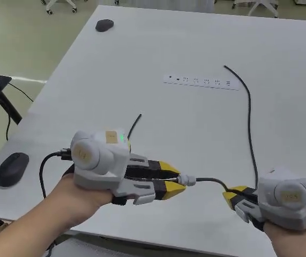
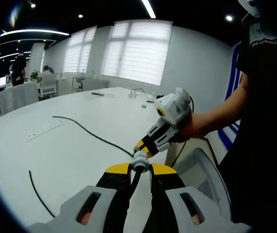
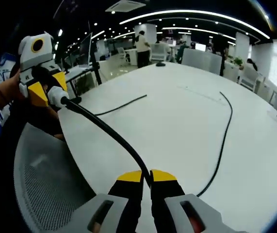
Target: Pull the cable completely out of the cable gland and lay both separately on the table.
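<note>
Gripping the cable gland (image 1: 188, 180), left tongs (image 1: 180, 181) are closed on it above the white counter's (image 1: 195, 123) near edge. Right tongs (image 1: 229, 196) clamp the black cable (image 1: 209, 181) nearby. Power strip (image 1: 198, 81) and mouse (image 1: 104, 24) lie farther back. Open office, window blinds (image 2: 138, 51).

A large white table (image 1: 158, 48) stands on a pale green floor (image 1: 29, 37), with a grey mesh-backed chair (image 3: 46, 184) at its near edge. Beyond one end of the table, wide windows with white blinds (image 2: 138, 48) sit in a white wall (image 2: 201, 63). Curved ceiling light strips (image 3: 191, 13) glow above it.
</note>
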Motion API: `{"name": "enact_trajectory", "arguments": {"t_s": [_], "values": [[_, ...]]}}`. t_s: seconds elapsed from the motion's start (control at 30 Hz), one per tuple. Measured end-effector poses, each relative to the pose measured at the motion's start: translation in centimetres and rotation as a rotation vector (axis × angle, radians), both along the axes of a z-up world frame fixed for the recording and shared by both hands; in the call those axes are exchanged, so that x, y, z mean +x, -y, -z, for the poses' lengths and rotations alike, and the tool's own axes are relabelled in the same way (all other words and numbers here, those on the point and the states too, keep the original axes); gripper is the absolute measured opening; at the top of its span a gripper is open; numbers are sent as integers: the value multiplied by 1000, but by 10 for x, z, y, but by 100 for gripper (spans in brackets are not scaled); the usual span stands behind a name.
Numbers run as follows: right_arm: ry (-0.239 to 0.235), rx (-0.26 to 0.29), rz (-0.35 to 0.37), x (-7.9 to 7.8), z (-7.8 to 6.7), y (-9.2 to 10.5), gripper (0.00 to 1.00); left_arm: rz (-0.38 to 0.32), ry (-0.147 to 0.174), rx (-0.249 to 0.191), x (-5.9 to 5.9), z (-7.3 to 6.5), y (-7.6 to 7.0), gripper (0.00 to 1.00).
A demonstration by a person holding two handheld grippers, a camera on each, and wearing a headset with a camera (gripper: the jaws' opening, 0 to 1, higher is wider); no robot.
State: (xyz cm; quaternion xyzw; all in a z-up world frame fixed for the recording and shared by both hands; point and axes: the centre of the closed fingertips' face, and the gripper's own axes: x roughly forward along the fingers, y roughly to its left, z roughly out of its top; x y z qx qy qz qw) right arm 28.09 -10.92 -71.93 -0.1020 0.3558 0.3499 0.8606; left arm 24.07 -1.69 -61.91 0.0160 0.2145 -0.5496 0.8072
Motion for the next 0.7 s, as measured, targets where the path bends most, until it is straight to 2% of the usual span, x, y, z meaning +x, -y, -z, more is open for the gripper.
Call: {"name": "enact_trajectory", "arguments": {"t_s": [0.1, 0.17, 0.47, 0.53, 0.6, 0.63, 0.7], "values": [[-19, 27, 26, 1, -1, 0, 1, -18, -1, -2, 4, 0, -4, 15], [7, 28, 31, 2, -6, 1, 1, -22, -6, 5, 5, 2, -6, 15], [43, 7, -8, -4, -10, 1, 3, -27, -8, 14, 7, 2, -10, 15], [40, 10, -13, -6, -12, -1, 6, -24, -8, 16, 6, 3, -9, 15], [55, -1, -24, -6, -14, -1, 8, -22, -9, 20, 6, 3, -9, 15], [65, -8, -31, -6, -17, -2, 9, -23, -10, 21, 6, 3, -8, 15], [56, 1, -36, -10, -26, -5, 16, -26, -9, 20, 6, 3, -8, 15]]}}
